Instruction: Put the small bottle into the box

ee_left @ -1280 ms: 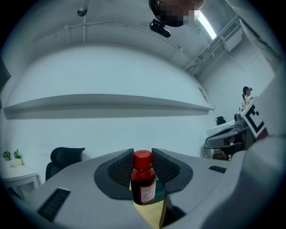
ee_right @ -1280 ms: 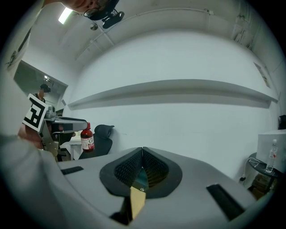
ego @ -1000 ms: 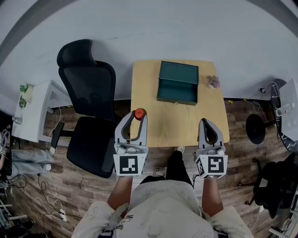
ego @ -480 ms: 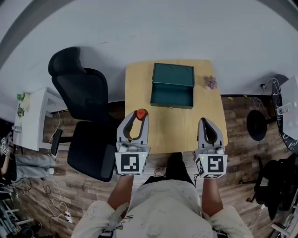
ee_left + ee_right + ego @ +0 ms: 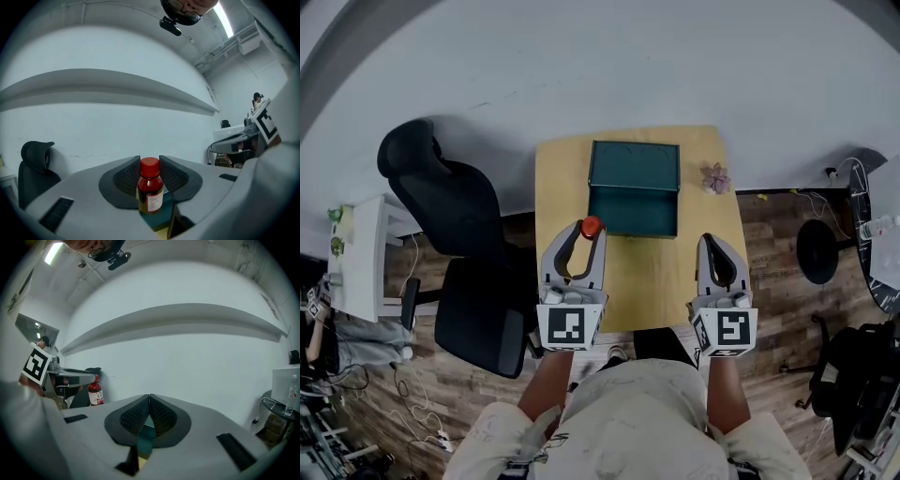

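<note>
Head view: left gripper [image 5: 586, 229] pinches small red-capped brown bottle [image 5: 592, 226] near open green box [image 5: 634, 166]; right gripper [image 5: 713, 243] jaws together, empty; insertion outstanding.

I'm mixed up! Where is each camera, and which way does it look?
Head view: on the person's head, looking down at table and box; forearms, left gripper, right gripper show.
Left gripper view: rides that gripper, looks along jaws clamping the small bottle.
Right gripper view: rides that gripper, looks along shut jaws toward wall.
All three show that bottle.
</note>
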### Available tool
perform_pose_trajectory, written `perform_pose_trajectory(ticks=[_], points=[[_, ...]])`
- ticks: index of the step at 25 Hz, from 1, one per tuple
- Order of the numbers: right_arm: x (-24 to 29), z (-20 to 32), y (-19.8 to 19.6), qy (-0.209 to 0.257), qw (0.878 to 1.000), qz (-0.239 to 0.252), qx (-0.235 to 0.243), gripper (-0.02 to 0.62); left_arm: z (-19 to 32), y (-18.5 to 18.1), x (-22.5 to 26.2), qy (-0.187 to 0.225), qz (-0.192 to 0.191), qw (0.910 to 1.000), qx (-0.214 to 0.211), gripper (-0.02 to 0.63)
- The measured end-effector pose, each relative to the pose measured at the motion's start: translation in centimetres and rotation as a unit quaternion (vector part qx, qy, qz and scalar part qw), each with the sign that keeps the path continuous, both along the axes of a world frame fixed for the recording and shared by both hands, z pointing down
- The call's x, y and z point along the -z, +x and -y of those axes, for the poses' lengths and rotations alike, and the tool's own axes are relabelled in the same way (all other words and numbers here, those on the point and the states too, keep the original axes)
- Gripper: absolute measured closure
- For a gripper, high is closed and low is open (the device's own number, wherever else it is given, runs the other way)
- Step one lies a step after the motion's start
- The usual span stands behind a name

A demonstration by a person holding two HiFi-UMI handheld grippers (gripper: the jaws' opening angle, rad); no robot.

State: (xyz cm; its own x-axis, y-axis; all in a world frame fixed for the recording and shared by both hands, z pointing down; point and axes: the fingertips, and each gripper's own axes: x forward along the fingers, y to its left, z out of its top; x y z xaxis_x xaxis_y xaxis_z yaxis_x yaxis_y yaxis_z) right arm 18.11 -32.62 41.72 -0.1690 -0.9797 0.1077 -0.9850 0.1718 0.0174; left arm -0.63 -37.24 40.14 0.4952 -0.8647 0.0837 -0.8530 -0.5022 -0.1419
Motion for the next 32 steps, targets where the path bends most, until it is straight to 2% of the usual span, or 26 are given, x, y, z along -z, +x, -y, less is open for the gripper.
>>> perform_pose_trajectory(ticks=[9, 21, 27, 32], points=[[-1.0, 4.3, 2.4, -0.006, 1.000, 0.010, -0.001, 0.580, 3.7, 3.4, -1.0, -0.012, 0.008, 0.9998, -0.014, 0.479], [-3.4, 5.2, 3.4, -0.028, 0.999, 0.024, -0.010, 0.580, 5.3, 5.2, -4.8, -0.032, 0.022, 0.9988, -0.029, 0.479], [-5.5, 5.2, 5.0, -0.049, 0.998, 0.028, -0.017, 0.580, 6.1, 6.3, -8.6, -0.067, 0.031, 0.9969, -0.029, 0.479], [-7.0, 5.6, 5.7, -0.053, 0.998, 0.034, -0.017, 0.580, 6.6, 6.8, -12.7, -0.112, 0.027, 0.9930, -0.023, 0.479]])
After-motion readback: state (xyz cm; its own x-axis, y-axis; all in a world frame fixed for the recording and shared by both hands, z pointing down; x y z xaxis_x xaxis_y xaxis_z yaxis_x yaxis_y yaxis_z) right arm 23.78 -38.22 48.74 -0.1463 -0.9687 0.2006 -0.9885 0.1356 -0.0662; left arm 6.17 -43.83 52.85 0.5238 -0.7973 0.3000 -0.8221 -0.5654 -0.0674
